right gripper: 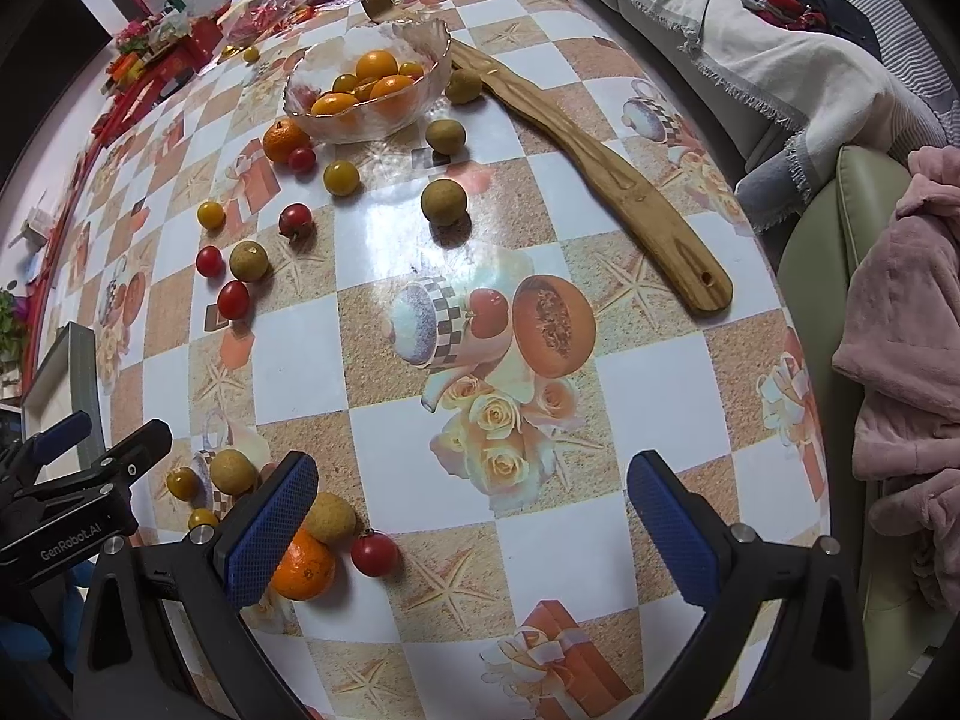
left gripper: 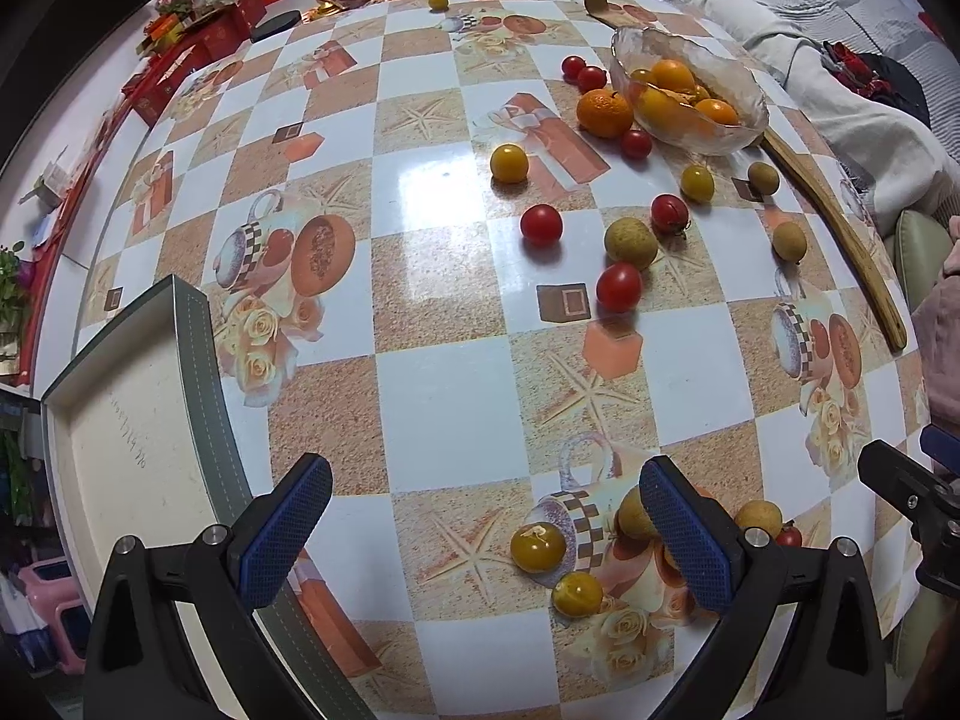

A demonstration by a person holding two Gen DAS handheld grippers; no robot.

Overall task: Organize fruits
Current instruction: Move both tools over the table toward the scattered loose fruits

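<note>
Fruit lies scattered over a checked tablecloth. A glass bowl at the far side holds oranges and yellow fruit. An orange and red cherry tomatoes lie beside it, with yellow tomatoes and tan longans spread nearer. My left gripper is open above the near table, a yellow tomato between its fingers' span. My right gripper is open and empty; an orange, a longan and a red tomato sit by its left finger.
An empty white tray with a grey rim sits at the near left. A long wooden spatula lies along the right edge. Red boxes and packets crowd the far end. A sofa with blankets and a pink sleeve flank the right.
</note>
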